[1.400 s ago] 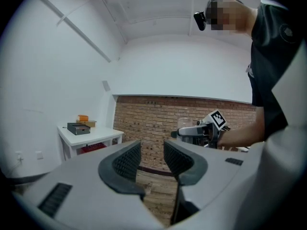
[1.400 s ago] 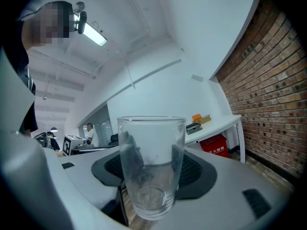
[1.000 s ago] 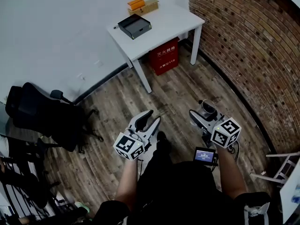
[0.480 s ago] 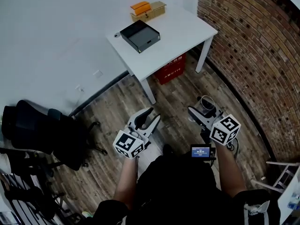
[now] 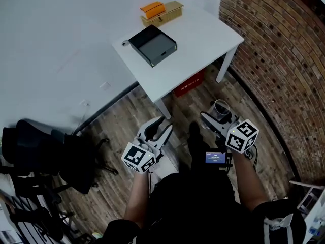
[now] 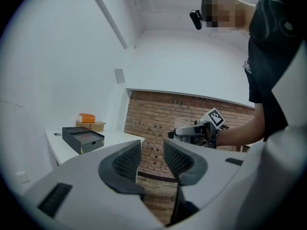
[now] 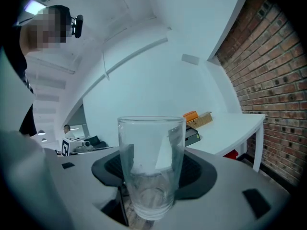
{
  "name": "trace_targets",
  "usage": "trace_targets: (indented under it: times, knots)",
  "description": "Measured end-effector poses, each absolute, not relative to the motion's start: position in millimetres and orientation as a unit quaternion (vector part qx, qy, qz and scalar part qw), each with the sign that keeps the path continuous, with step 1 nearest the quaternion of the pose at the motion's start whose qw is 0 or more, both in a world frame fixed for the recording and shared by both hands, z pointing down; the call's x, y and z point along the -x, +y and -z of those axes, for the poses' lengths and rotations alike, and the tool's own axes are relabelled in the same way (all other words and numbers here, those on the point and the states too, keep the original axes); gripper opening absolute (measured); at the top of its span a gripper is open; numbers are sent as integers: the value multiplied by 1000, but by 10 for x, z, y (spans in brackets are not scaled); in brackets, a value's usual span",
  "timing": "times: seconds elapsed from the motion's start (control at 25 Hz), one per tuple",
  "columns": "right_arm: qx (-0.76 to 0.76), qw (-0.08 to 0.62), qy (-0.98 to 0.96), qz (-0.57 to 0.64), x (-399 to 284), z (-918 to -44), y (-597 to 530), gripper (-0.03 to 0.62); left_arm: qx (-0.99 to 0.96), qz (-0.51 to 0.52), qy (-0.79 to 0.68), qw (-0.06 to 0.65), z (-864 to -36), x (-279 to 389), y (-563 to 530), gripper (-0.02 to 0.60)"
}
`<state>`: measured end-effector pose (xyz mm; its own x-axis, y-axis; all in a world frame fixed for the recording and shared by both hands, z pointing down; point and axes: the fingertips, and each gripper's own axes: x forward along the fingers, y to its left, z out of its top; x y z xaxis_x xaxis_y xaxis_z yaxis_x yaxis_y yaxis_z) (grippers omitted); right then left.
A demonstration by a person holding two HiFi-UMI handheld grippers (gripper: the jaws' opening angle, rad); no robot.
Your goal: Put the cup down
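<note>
Since one second earlier, the left gripper (image 5: 158, 129) and right gripper (image 5: 216, 118) have been carried nearer the white table (image 5: 203, 39). An upright glass cup (image 7: 151, 166) is clamped between the right jaws, above the wooden floor (image 5: 122, 126); the left jaws are held slightly apart, empty.

A white table (image 5: 203, 39) stands on wood flooring (image 5: 122, 121) (plank pattern) between white wall (image 5: 61, 34) and brick wall (image 5: 274, 50).

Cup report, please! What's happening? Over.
Right claw shut on glass cup, upright, above floor. Left claw open, empty. White table ahead, black tray on it.
</note>
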<state>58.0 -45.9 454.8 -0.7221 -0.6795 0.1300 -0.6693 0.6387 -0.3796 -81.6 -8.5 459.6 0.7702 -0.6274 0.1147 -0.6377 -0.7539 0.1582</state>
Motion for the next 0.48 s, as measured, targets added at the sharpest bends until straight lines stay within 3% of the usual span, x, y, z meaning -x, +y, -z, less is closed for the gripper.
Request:
trace_targets:
  times: [0.48]
  knots:
    - [311,17,931,189,-448,-4348,-2588,281,-928,-35,-362,84,-4442,578,-2103,143]
